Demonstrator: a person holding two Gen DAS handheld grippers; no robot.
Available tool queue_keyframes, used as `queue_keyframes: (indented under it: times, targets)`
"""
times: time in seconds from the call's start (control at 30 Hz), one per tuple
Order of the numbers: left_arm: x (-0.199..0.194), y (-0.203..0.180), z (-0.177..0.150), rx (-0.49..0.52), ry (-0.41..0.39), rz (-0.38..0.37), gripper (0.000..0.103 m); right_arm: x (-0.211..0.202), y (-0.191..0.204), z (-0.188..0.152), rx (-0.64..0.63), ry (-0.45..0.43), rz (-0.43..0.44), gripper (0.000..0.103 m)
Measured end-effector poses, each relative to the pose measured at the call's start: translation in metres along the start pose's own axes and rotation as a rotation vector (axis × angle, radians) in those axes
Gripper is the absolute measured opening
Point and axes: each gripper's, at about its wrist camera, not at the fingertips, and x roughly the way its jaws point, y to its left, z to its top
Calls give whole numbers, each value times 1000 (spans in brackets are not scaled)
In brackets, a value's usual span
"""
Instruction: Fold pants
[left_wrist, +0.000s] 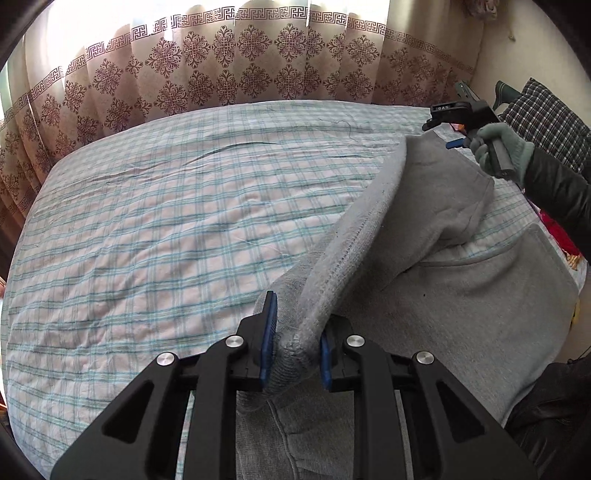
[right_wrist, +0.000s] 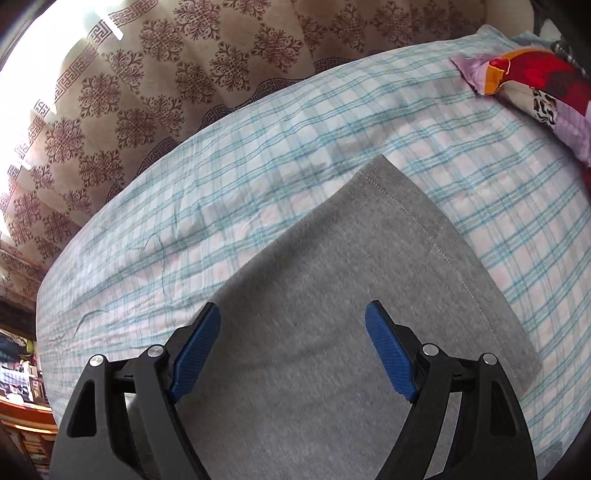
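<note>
Grey sweatpants (left_wrist: 443, 288) lie on a bed with a blue-and-pink checked sheet (left_wrist: 166, 221). My left gripper (left_wrist: 295, 332) is shut on the ribbed waistband and holds it lifted, so the cloth arches up toward the far right. My right gripper (right_wrist: 293, 339) is open just above a flat grey pant leg (right_wrist: 332, 295) whose stitched hem points away; nothing is between its blue pads (right_wrist: 388, 350). The right gripper also shows in the left wrist view (left_wrist: 458, 122), held by a gloved hand beside the raised end of the cloth.
A patterned brown curtain (left_wrist: 240, 62) hangs behind the bed. A dark checked pillow (left_wrist: 546, 114) lies at the far right. A red and purple floral pillow (right_wrist: 535, 81) lies at the bed's upper right. Wooden furniture (right_wrist: 22, 413) stands at the far left.
</note>
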Motion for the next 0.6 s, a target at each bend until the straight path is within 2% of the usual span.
queue_keyframes:
  times: [0.07, 0.17, 0.3, 0.4, 0.47, 0.53, 0.57, 0.6]
  targets:
    - [-4, -4, -6, 5, 7, -22, 20, 11, -6, 11, 55, 22, 7, 80]
    - [-10, -12, -16, 38, 17, -39, 20, 24, -11, 20, 93, 34, -33, 80]
    - [-15, -19, -27, 65, 38, -56, 20, 31, -15, 26, 105, 31, -75, 80]
    - [-17, -20, -32, 80, 45, -64, 20, 29, -22, 29, 119, 25, -74, 80]
    - [-18, -19, -35, 81, 51, -60, 20, 28, -24, 30, 120, 24, -86, 69]
    - [-19, -18, -35, 80, 50, -54, 20, 27, -29, 29, 120, 33, -91, 33]
    - [-21, -17, -34, 79, 45, -48, 20, 25, -31, 28, 119, 36, -90, 28]
    - [-22, -17, -33, 75, 41, -43, 20, 22, -33, 27, 115, 33, -96, 19]
